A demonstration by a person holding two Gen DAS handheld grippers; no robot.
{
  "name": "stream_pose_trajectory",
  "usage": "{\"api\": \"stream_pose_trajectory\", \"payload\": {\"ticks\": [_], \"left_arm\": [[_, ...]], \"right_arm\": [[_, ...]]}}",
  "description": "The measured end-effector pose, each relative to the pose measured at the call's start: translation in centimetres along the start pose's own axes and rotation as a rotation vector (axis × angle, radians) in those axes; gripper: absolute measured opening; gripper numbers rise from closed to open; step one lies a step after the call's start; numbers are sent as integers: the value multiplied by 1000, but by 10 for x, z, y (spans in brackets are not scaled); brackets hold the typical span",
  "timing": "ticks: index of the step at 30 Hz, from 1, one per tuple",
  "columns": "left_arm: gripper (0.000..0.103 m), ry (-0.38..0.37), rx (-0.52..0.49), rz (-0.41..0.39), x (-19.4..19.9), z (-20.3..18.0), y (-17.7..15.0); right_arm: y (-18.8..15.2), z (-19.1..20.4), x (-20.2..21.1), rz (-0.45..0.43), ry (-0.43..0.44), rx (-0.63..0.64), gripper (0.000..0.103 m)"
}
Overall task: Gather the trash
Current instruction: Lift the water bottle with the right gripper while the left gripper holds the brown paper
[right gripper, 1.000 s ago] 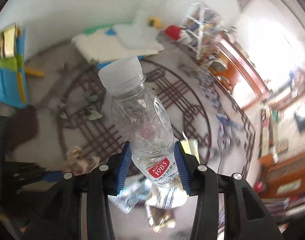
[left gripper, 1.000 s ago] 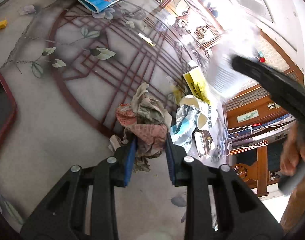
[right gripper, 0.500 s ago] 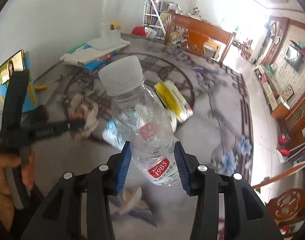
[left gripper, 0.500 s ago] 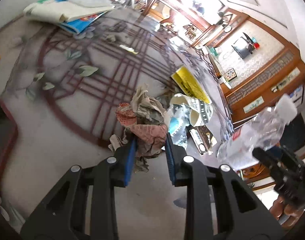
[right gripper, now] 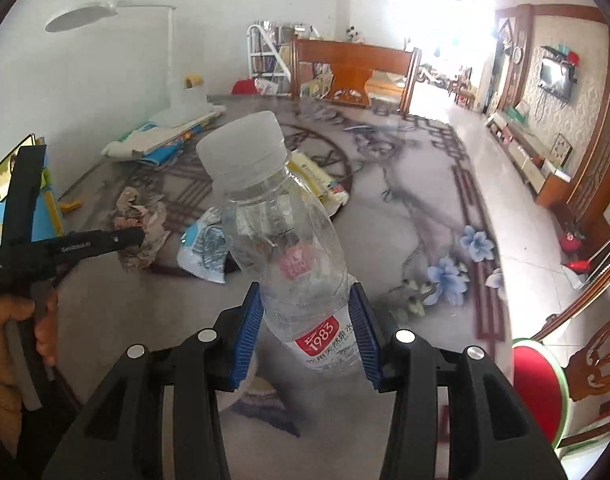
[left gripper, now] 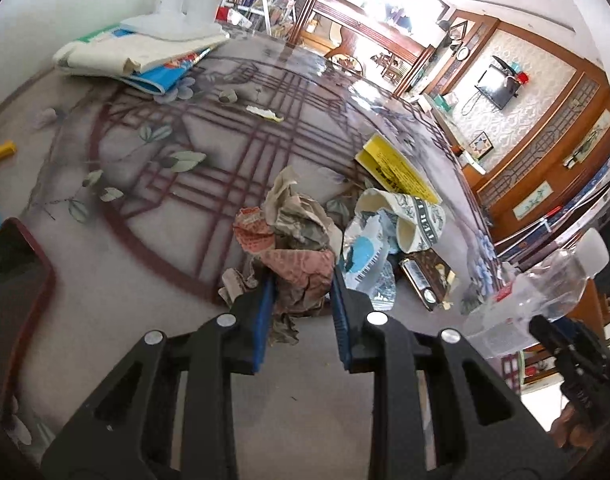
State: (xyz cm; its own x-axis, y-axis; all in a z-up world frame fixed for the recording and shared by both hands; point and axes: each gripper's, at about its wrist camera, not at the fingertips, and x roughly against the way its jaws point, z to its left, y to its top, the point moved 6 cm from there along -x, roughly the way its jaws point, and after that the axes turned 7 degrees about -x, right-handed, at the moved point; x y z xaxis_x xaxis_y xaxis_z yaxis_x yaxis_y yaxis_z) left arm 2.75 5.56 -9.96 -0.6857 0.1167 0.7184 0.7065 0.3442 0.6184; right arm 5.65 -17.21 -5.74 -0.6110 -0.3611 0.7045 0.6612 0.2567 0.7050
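The right gripper, clamped on the clear water bottle, has swung off the worktop to its right edge, so that item looks collected, while the left gripper still pinches the crumpled paper wad, beyond it a foil wrapper and yellow packet left.

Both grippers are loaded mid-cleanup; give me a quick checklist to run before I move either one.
1. Left gripper shut on crumpled paper wad: ok.
2. Wad lifted off the table: cannot tell.
3. Right gripper shut on plastic water bottle: ok.
4. Bottle cap on: ok.
5. All trash collected: not ok; blue-and-white wrapper, crushed paper cup and yellow packet remain on the table.
6. Trash bin located: not ok, none in view.
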Motion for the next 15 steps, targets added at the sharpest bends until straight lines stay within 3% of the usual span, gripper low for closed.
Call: {"api": "stream_pose_trajectory", "payload": {"ticks": [15], "left_arm": [[26, 108, -132, -52, 19, -17, -1]], "right_arm": [[-1, -33, 11, -20, 22, -136, 42]]}}
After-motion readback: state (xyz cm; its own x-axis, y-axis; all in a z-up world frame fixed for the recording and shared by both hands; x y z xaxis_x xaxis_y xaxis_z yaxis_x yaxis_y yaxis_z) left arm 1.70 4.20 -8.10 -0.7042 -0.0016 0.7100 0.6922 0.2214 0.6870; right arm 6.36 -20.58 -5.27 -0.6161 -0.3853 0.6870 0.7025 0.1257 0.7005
